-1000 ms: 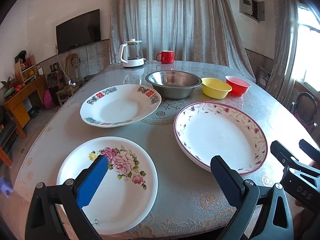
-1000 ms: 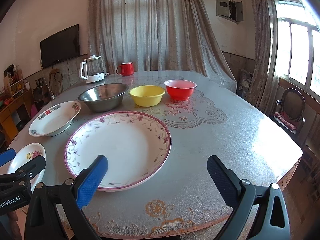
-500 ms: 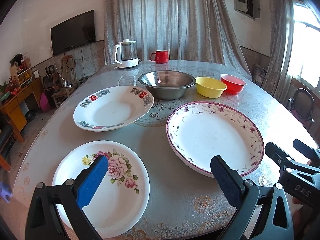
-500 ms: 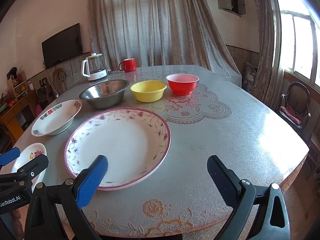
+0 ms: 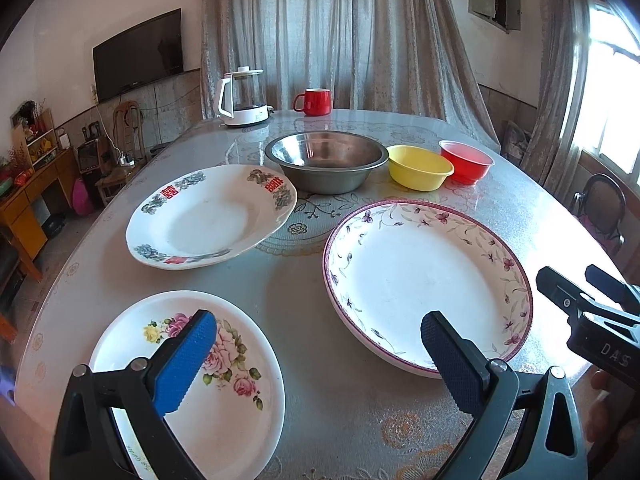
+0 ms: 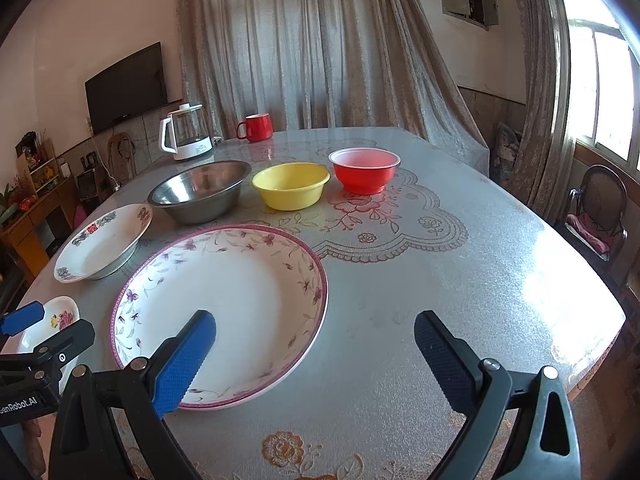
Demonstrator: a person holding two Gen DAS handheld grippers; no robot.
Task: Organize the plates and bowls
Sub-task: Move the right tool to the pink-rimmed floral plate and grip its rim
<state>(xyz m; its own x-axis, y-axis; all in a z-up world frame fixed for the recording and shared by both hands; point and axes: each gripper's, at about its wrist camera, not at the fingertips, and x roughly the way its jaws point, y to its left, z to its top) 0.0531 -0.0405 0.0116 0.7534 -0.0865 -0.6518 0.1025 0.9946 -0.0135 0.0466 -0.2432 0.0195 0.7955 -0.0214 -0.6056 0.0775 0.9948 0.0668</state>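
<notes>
- Large plate (image 5: pixel 424 276), purple vine rim, lies near your edge of the surface (image 6: pixel 460 280); likely ceramic, heavy, stiff, glazed-slick and breakable. Pinch its raised rim.
- Rose plate (image 5: pixel 224 368) and deep plate (image 5: pixel 208 216) lie to its left.
- Steel bowl (image 6: pixel 200 192), yellow bowl (image 6: pixel 291 190) and red bowl (image 6: pixel 364 170) line up behind; the plastic-looking ones seem light.
- Left claw (image 5: pixel 316 344) and right claw (image 6: pixel 314 340) hover spread wide, empty.

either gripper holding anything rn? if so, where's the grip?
Nothing held. The left gripper and right gripper both have jaws wide open, above the table, touching neither the rose plate nor the purple-rimmed plate.
</notes>
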